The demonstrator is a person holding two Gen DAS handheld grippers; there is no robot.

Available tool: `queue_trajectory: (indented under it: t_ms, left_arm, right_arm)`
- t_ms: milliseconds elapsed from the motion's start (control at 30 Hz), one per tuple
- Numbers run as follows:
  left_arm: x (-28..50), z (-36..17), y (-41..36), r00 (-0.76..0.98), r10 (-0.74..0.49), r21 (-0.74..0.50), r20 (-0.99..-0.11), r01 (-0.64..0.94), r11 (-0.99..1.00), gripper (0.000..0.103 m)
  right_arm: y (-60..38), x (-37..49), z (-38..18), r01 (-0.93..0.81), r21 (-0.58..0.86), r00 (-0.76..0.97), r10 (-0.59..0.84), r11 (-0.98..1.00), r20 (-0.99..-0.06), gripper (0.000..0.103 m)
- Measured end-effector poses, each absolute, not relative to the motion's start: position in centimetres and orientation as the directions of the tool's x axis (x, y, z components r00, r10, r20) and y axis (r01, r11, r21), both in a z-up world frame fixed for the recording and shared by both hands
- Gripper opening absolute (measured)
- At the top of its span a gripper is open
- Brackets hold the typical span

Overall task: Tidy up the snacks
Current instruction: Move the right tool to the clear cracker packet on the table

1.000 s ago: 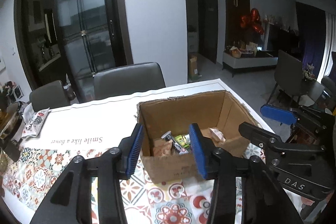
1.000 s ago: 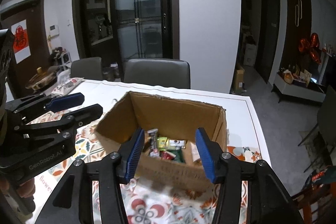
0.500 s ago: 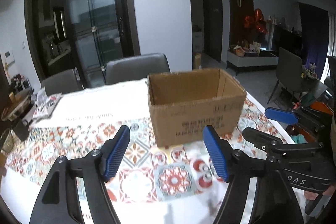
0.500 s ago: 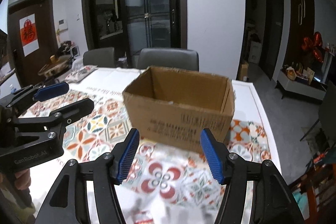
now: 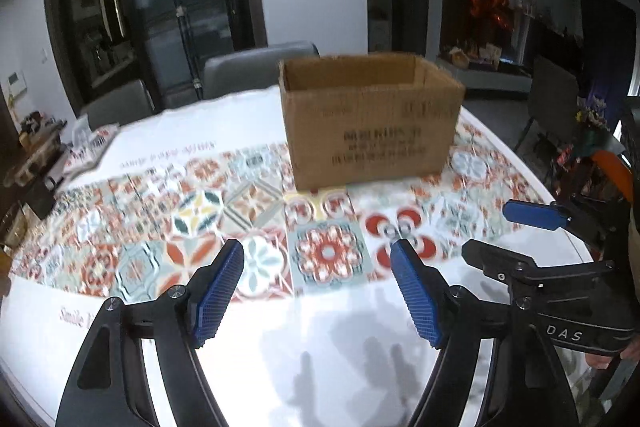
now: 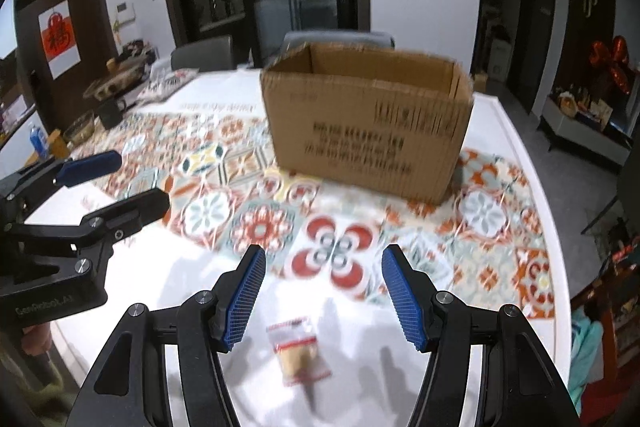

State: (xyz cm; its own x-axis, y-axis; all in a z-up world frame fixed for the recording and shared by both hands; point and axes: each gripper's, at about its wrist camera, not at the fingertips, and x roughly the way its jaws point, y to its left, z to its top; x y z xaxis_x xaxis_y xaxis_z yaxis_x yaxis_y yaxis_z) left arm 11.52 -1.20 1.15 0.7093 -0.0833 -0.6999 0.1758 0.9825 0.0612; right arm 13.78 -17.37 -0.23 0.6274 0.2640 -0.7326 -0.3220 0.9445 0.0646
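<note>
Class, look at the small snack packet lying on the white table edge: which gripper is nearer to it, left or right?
Right. The right gripper hangs just above the snack packet, jaws open; the left gripper is off to its left, farther away.

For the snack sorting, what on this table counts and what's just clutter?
Job:
cardboard box
small snack packet, beneath the open right gripper

Lying about:
dark mug
glass bowl
printed bag at the far edge
</note>
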Motion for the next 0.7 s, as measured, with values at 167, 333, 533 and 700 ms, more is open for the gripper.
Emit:
queue_trajectory:
  t_ms: [167,333,533,700]
  left_arm:
    - [10.8,-1.4,-0.9,0.642,-0.096,0.022,-0.76,0.173,0.985,0.075]
    - [10.7,-3.9,-0.8,0.57,-0.109,-0.013,-0.814,0.17,0.985,0.075]
    - [10.7,-6.5,-1.0,0.517,-0.074,0.01,-0.853,0.159,0.987,0.075]
    - [11.1,-8.2,-0.9,0.479,-0.062,0.016,-0.876,0.156,0.988,0.075]
  right_arm:
    - [-16.9,13.0,-2.5,-0.343,0.088,0.557,0.278,0.935,-0.783,0.061]
    - [-16.3,12.8,-4.8,-0.37,0.094,0.482,0.277,0.924,-0.831,0.061]
    - [-16.0,13.0,-7.2,-0.387,0.093,0.41,0.262,0.917,-0.874,0.061]
    - [-15.3,13.4,-8.9,-0.41,0.063,0.368,0.228,0.91,-0.901,0.061]
